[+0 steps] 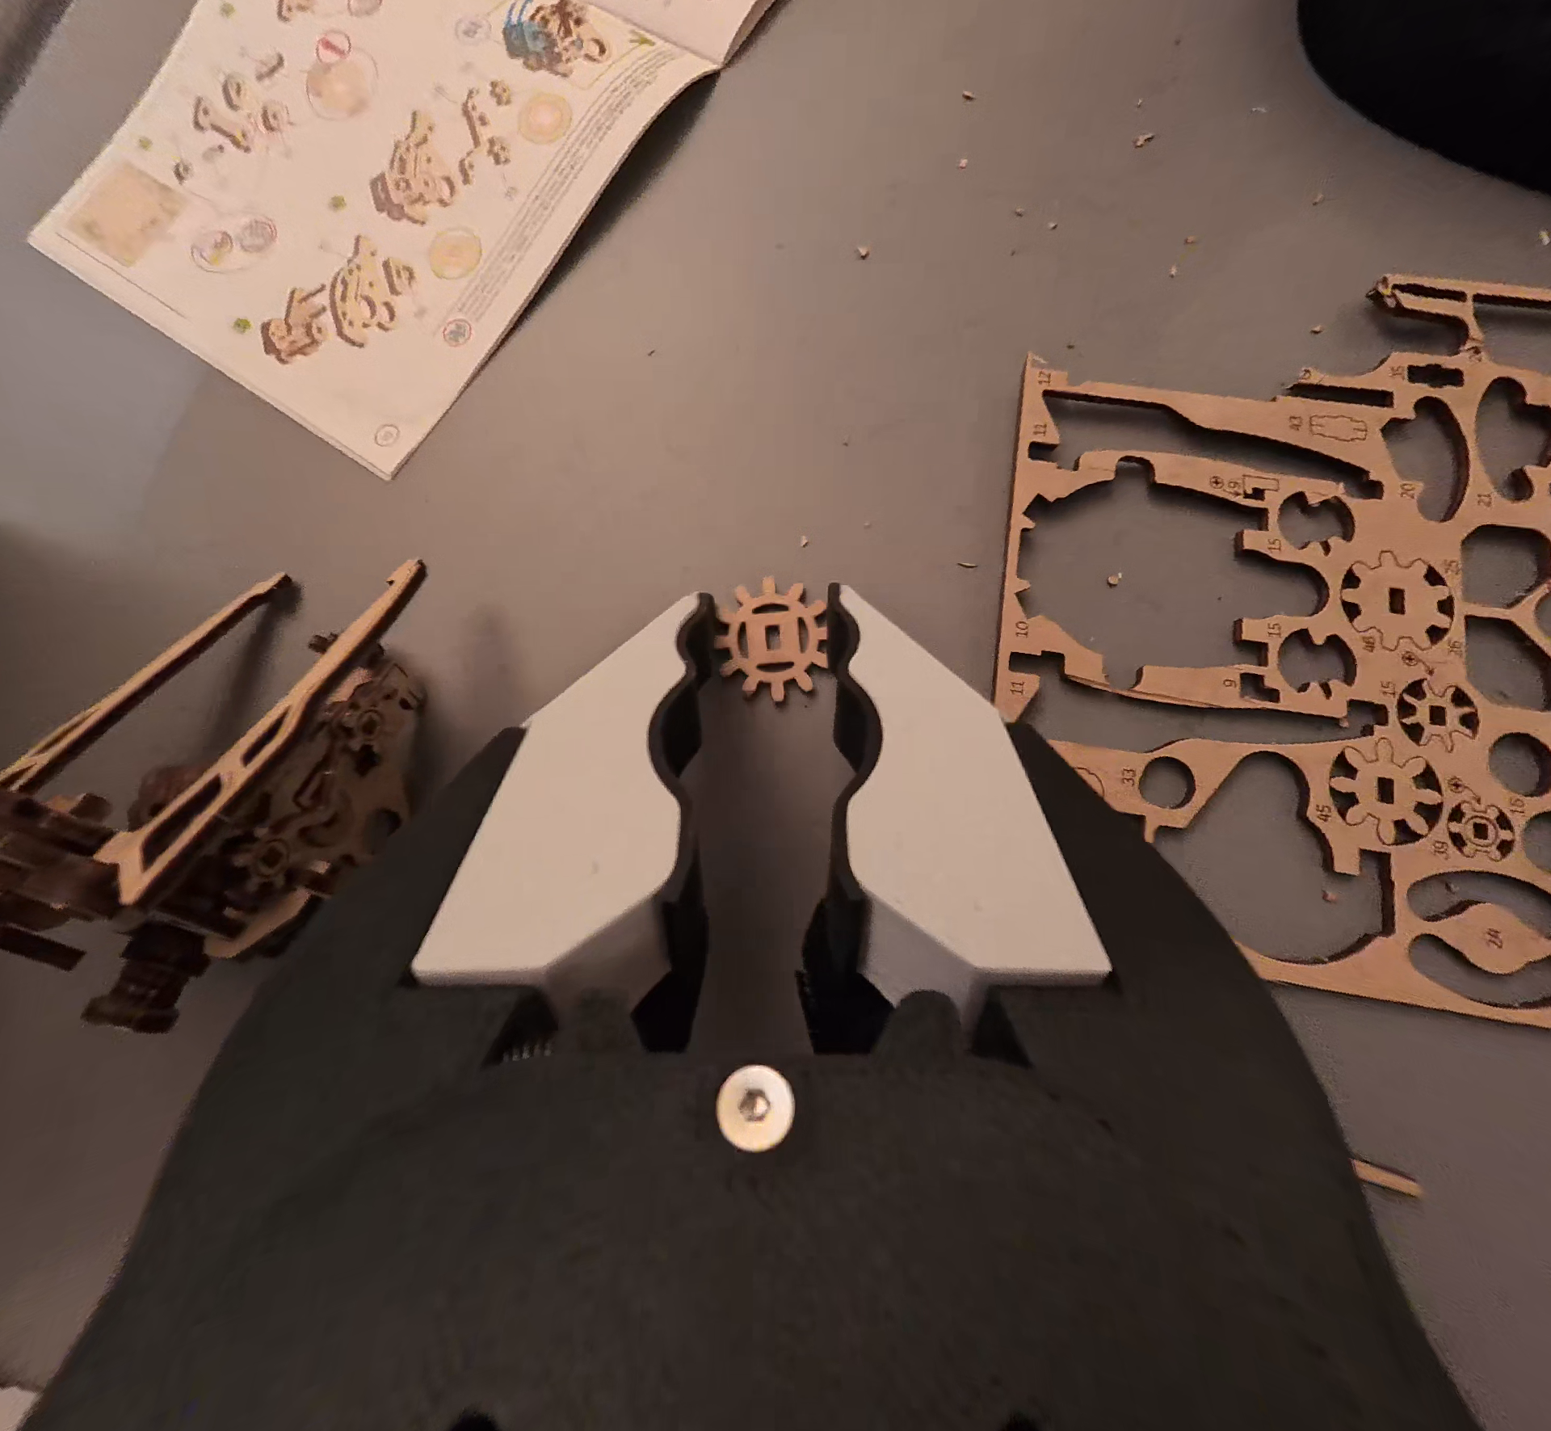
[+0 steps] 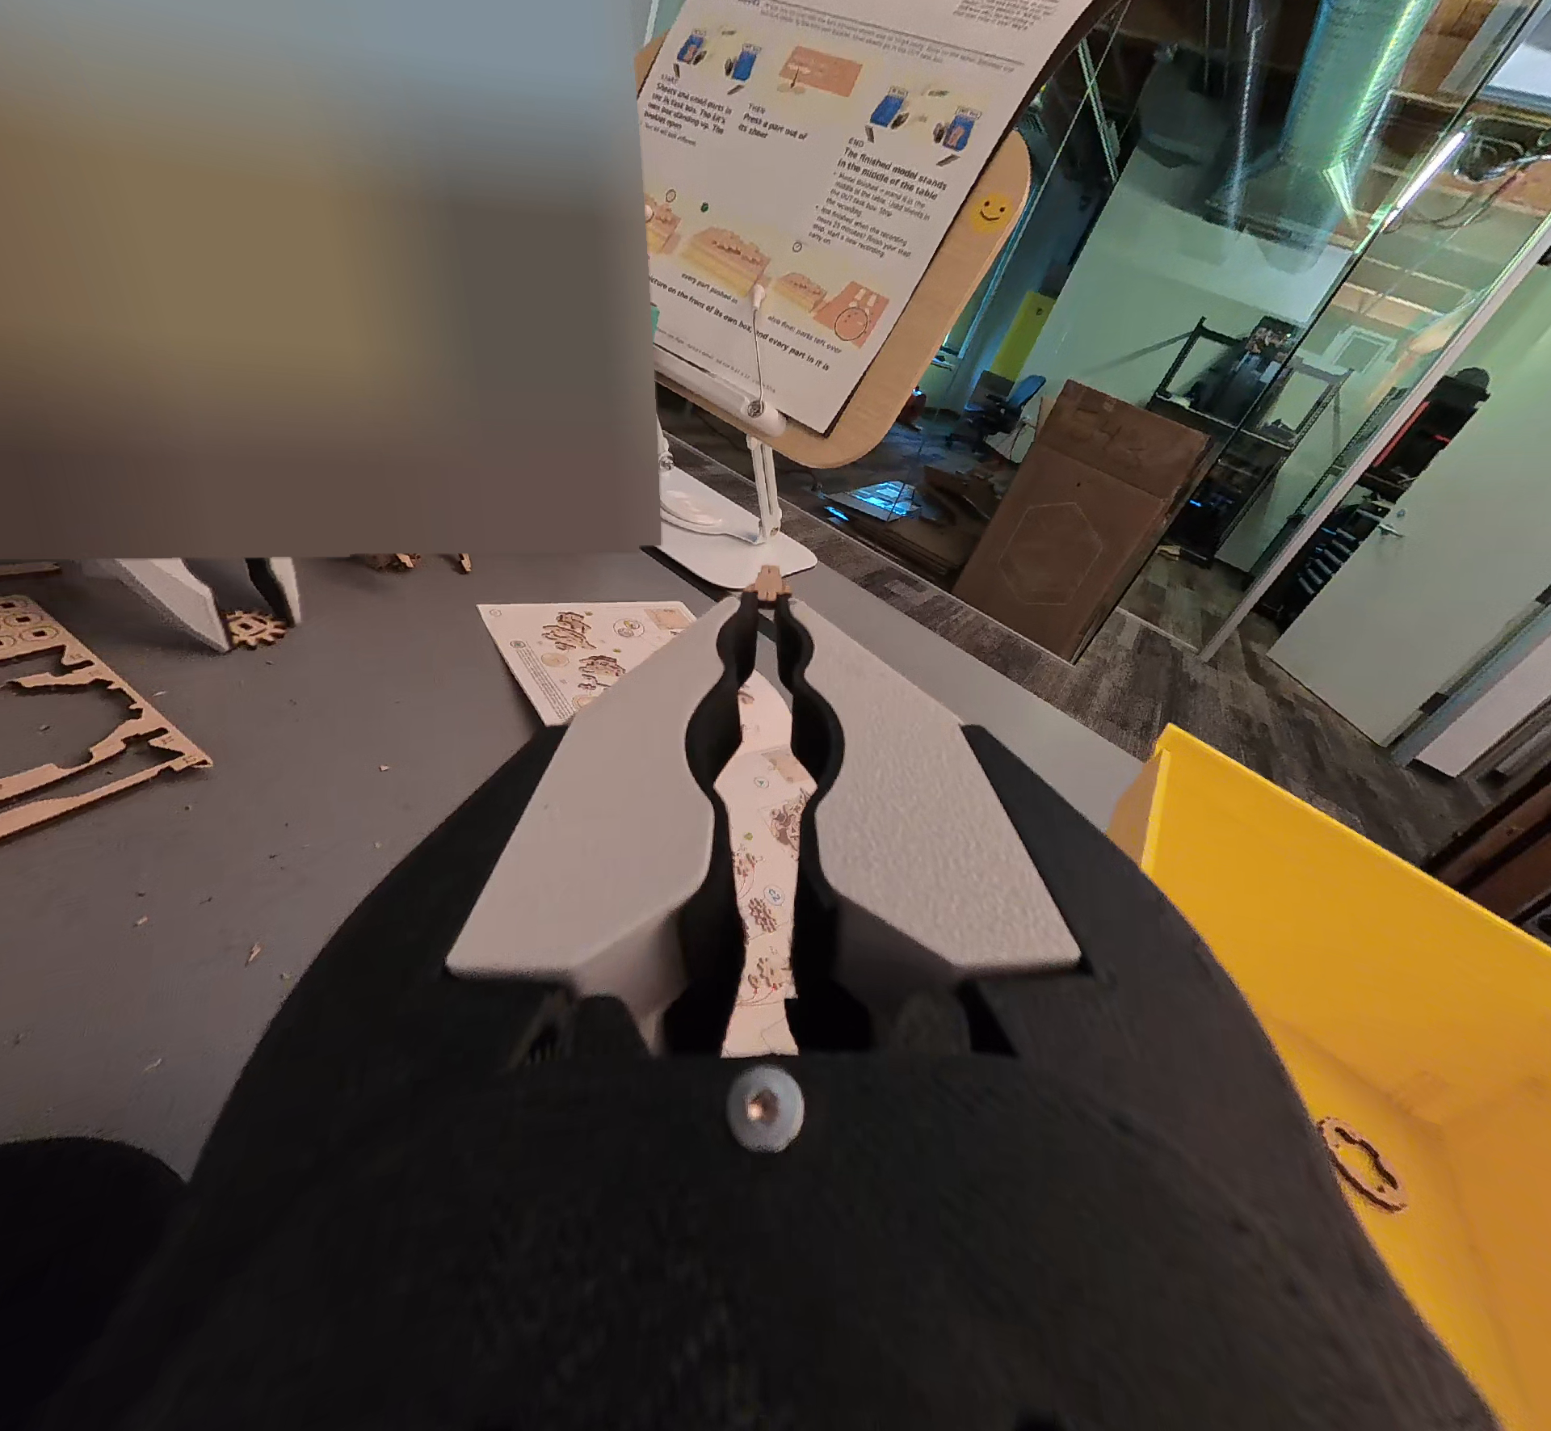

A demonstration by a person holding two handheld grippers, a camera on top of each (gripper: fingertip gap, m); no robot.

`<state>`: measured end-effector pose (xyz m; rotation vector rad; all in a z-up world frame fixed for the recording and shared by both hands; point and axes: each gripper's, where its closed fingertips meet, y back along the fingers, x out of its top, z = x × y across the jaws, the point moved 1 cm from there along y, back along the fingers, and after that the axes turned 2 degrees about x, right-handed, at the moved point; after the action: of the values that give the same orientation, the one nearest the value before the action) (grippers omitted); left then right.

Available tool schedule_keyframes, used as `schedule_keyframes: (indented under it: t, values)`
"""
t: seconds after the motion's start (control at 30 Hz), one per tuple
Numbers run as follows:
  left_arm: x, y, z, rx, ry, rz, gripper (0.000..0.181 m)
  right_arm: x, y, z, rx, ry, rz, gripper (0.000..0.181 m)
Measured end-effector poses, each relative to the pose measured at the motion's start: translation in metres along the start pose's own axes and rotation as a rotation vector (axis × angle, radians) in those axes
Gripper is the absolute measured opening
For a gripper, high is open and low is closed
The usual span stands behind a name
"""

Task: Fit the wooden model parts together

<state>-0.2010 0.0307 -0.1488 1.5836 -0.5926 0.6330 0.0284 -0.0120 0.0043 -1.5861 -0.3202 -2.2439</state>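
Observation:
My left gripper [image 1: 770, 618] is shut on a small wooden gear [image 1: 772, 642], held flat between its tips above the grey table. It also shows far off in the right wrist view [image 2: 243, 618] with the gear [image 2: 252, 627]. My right gripper [image 2: 765, 593] is shut on a small thin wooden piece [image 2: 767, 581] that sticks out past its tips. A half-built wooden model [image 1: 227, 795] with two long struts lies left of the left gripper. A wooden part sheet [image 1: 1259, 652] with gears and cut-outs lies to its right.
An open instruction booklet [image 1: 403, 131] lies at the far left of the table; it also shows in the right wrist view [image 2: 587, 652]. A yellow bin [image 2: 1343, 1013] holding a wooden ring stands at right. An instruction board [image 2: 839, 173] stands behind. A dark object [image 1: 1443, 22] sits far right. My hands' fingertips stand some 30 centimeters from each other.

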Motion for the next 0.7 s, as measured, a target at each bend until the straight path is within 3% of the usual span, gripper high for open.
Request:
schedule_keyframes:
  t: [0.4, 0.53, 0.7]
  values:
    - [0.011, 0.004, 0.006, 0.010, 0.069, 0.040, 0.025, -0.004, -0.003, -0.007, 0.023, 0.024, -0.020, 0.002]
    - [0.032, 0.010, 0.013, -0.072, 0.197, 0.129, 0.025, -0.008, -0.004, -0.005, -0.011, 0.048, -0.042, 0.002]
    - [0.081, 0.023, 0.013, -0.213, 0.391, 0.259, 0.024, -0.011, -0.006, -0.011, 0.002, 0.021, -0.013, 0.002]
